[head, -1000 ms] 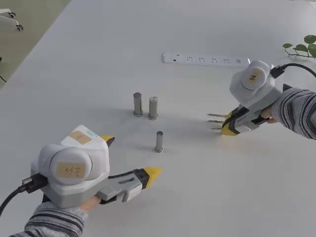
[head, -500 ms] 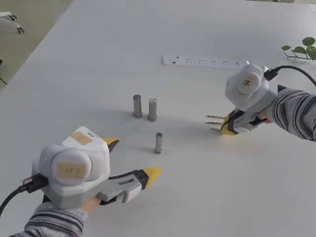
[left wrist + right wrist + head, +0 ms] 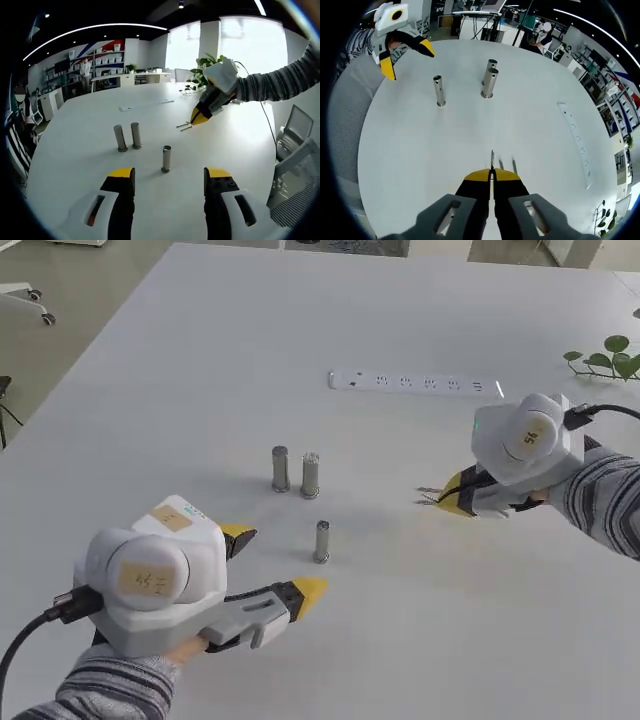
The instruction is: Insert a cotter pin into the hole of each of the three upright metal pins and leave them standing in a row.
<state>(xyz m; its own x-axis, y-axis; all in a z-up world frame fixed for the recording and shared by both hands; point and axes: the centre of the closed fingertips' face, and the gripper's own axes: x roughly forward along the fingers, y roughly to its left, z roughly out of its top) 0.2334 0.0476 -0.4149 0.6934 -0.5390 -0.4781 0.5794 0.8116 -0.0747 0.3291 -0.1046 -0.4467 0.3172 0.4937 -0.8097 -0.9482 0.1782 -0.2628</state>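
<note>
Three upright metal pins stand on the white table: two close together (image 3: 280, 469) (image 3: 310, 475) and a third (image 3: 322, 541) nearer me. My left gripper (image 3: 275, 562) is open, its jaws pointing at the near pin (image 3: 166, 159) from a short distance. My right gripper (image 3: 452, 498) rests low at the right, shut on a thin cotter pin (image 3: 491, 161) that sticks out ahead of its tips. Two more cotter pins (image 3: 501, 164) (image 3: 514, 165) lie on the table just beside it. The right gripper view shows the metal pins (image 3: 438, 91) (image 3: 489, 82) farther ahead.
A white power strip (image 3: 415, 382) lies at the back of the table. Green plant leaves (image 3: 610, 355) reach in at the far right edge. The table (image 3: 180, 360) is wide and bare around the pins. Chairs and shelves stand beyond it.
My right gripper has tipped lower toward the table at the cotter pins. My left gripper has stayed put, still open. The head view has tilted slightly.
</note>
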